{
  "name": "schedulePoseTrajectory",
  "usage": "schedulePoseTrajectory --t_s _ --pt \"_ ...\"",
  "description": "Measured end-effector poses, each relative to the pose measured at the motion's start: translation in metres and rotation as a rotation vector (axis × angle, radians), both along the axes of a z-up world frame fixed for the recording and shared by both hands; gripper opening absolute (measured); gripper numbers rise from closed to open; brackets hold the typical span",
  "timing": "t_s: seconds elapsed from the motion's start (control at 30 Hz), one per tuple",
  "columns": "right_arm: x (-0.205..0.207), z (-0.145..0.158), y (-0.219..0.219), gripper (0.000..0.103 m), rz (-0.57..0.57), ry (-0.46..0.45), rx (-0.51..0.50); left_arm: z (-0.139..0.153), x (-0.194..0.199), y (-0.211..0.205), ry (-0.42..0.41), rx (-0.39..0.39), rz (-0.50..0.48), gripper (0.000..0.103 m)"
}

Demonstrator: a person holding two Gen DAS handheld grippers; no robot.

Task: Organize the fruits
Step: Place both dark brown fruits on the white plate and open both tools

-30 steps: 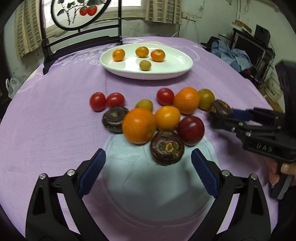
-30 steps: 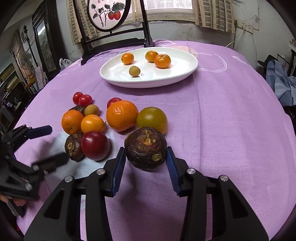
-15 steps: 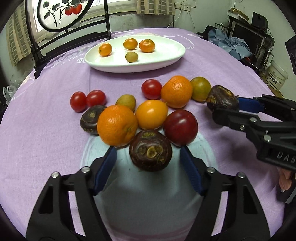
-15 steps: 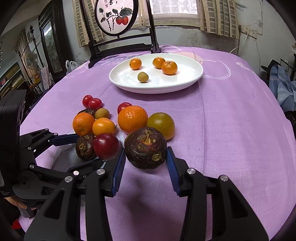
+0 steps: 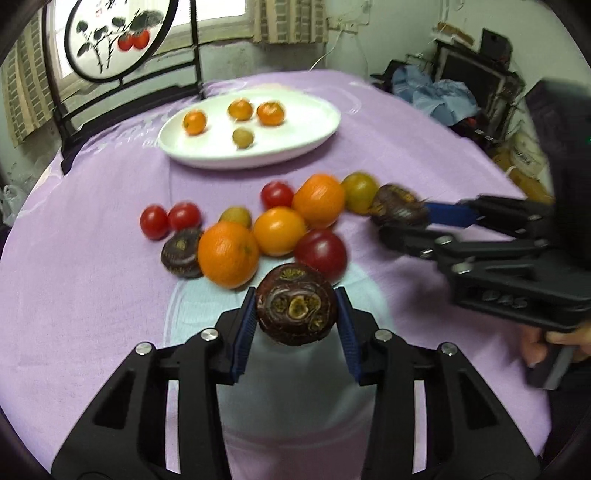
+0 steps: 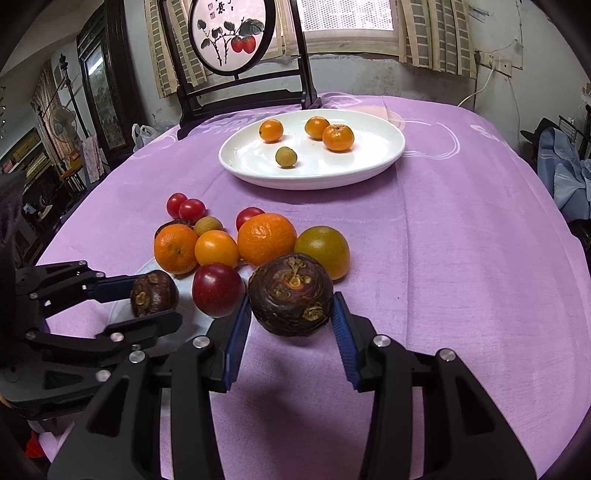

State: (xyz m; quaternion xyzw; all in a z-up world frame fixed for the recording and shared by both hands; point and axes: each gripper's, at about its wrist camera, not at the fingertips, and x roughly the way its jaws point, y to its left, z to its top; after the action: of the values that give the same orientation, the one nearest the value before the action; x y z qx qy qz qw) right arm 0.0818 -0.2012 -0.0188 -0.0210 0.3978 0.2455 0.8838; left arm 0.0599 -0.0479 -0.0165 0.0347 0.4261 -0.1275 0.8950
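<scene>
My left gripper (image 5: pixel 296 317) is shut on a dark brown water chestnut (image 5: pixel 296 303), held just above the cloth in front of the fruit pile. My right gripper (image 6: pixel 290 314) is shut on a second dark water chestnut (image 6: pixel 290 294); it also shows in the left wrist view (image 5: pixel 399 210). The pile holds two oranges (image 6: pixel 266 239), a yellow-orange fruit (image 6: pixel 216 248), a red plum (image 6: pixel 218 290), a greenish fruit (image 6: pixel 322 247), cherry tomatoes (image 6: pixel 191 209) and a third dark chestnut (image 5: pixel 181 252). A white oval plate (image 6: pixel 369 162) at the back holds small oranges and a longan.
A purple cloth covers the round table (image 6: pixel 461 258). A dark wooden chair with a round painted panel (image 6: pixel 232 33) stands behind the plate. Clutter and blue cloth (image 5: pixel 439 96) lie off the table's right side.
My left gripper moved forward and closed on the nearest water chestnut, then lifted it a little. My right gripper has kept its chestnut and risen slightly.
</scene>
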Motion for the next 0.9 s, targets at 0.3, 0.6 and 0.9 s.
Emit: schedulePoseTrajectory --t_s 0.3,0.6,0.9 --pt "0.001 0.052 -0.003 0.045 -0.031 -0.151 0.070 0.055 0.037 0.013 -0.082 -0.023 0.049 0.042" --pt "0.090 0.056 0.010 0.044 -0.064 -0.114 0.065 0.051 0.136 0.027 -0.084 -0.007 0.173 0.042" --pt "0.149 0.019 0.029 0.044 -0.082 -0.012 0.016 0.016 0.189 0.036 0.011 -0.057 0.249 0.042"
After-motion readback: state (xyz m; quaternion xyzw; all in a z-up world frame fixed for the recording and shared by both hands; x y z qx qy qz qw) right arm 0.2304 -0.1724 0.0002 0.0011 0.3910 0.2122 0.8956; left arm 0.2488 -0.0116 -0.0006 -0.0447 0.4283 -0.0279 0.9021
